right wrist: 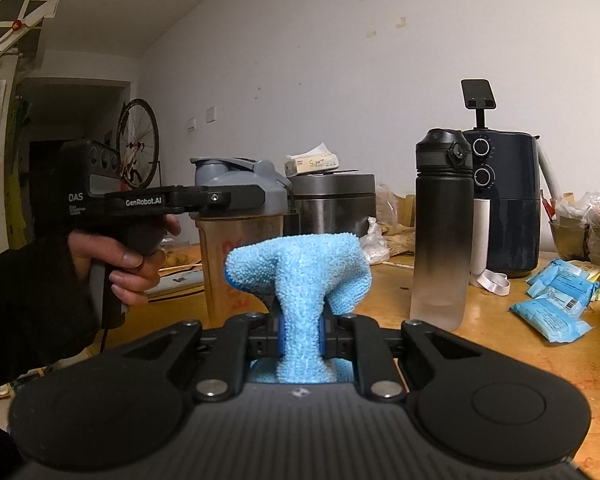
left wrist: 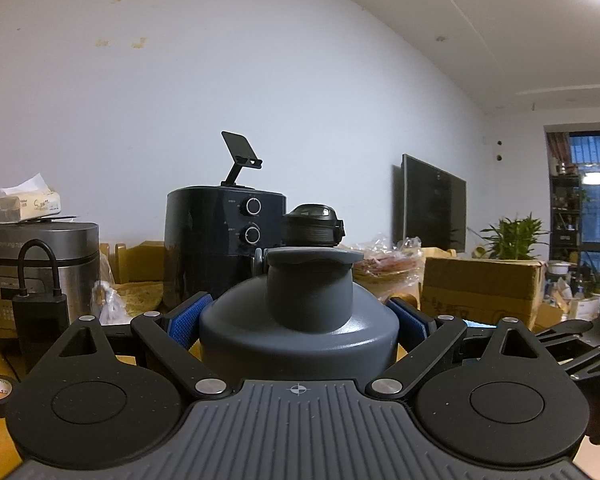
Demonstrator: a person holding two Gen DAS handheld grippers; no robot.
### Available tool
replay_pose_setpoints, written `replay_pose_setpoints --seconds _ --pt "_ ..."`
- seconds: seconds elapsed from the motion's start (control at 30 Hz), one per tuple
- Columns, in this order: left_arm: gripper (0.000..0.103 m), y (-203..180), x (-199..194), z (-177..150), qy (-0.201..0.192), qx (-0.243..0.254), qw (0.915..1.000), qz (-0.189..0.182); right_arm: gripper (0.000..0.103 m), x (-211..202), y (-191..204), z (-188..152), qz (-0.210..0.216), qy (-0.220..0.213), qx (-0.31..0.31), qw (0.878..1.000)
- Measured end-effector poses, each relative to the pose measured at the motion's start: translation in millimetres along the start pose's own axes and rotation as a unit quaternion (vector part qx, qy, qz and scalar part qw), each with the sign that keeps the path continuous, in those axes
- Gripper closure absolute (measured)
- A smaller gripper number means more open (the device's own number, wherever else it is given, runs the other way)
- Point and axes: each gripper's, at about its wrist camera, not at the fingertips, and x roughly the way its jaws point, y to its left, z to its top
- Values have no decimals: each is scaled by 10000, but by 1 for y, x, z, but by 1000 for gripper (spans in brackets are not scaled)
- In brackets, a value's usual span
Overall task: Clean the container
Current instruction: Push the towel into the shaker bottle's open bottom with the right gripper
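So I've got the left gripper (left wrist: 298, 320) clamped round the shaker (right wrist: 242, 232) standing on the surface, right gripper (right wrist: 300, 334) pinching the cloth (right wrist: 300, 276) just in front of it, so next I'd say wipe its side.

The shaker bottle (right wrist: 240, 240) stands upright on the wooden table, its clear, cloudy body smeared with red marks and capped by a grey lid (left wrist: 312, 292) with a closed flip spout. The lid sits between blue gripper pads. A fluffy light-blue cloth (right wrist: 300, 280), bunched and pinched at its middle, stands just beside the bottle.
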Motion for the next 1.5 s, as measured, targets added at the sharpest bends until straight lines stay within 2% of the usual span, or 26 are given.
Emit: replay_pose_setpoints --seconds 1.1,1.5 --pt "9 0 2 3 79 -5 10000 27 95 63 10 27 831 91 -378 9958" --pt "8 3 1 4 92 -92 9999 59 95 70 14 36 887 205 -483 9947"
